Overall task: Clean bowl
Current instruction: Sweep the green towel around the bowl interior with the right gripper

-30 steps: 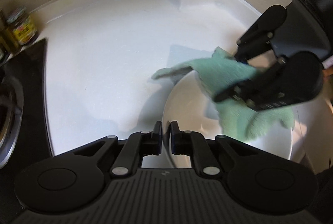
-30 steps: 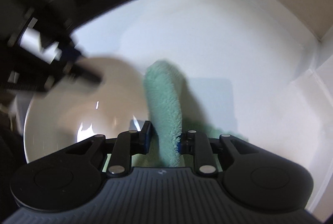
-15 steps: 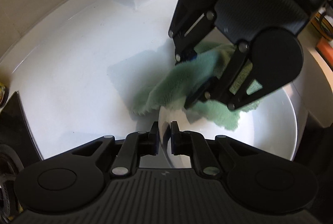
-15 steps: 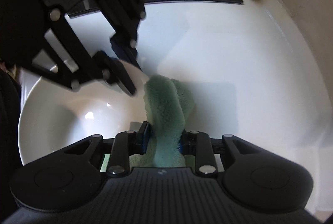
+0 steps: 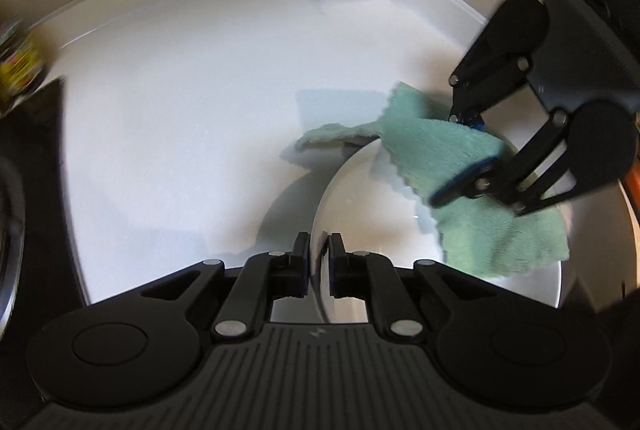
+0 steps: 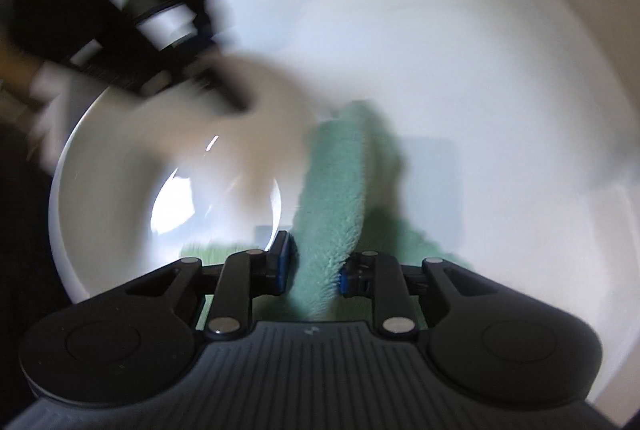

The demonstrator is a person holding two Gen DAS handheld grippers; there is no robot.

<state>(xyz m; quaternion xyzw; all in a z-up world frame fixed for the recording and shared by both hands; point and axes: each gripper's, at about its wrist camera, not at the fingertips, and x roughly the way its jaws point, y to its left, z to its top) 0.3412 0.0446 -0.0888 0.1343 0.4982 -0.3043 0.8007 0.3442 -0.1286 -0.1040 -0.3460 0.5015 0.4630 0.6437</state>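
Moved: both grippers have been closing their fingers this past half second, the left onto the bowl rim, the right onto the cloth, and the right one has swung from crowding over the bowl to its far right side, dragging the cloth along.
Jar: blurred jar (image 5: 16,66) at the far left edge by the dark hob (image 5: 36,190), well clear of the work.
Counter: white counter (image 5: 180,110) carries the bowl, bare around it.
Left gripper: left gripper (image 5: 319,262) has its fingers nearly together, pinching the near rim of the bowl between them, anchoring it.
Bowl: white bowl (image 6: 120,170) sits on the counter, inside glossy, no dirt that I can make out.
Cloth: green cloth (image 5: 448,158) drapes over the far rim, one corner trailing onto the counter, the rest lying inside.
Right gripper: right gripper (image 6: 316,266) clamps a bunched fold of cloth between its fingers, pointing steeply down into the bowl.
Doing it well: my read is mid-wipe; keep the left pinch firm so the bowl cannot spin, press the cloth flat to the wall, sweep full circles, and gather in that trailing corner.
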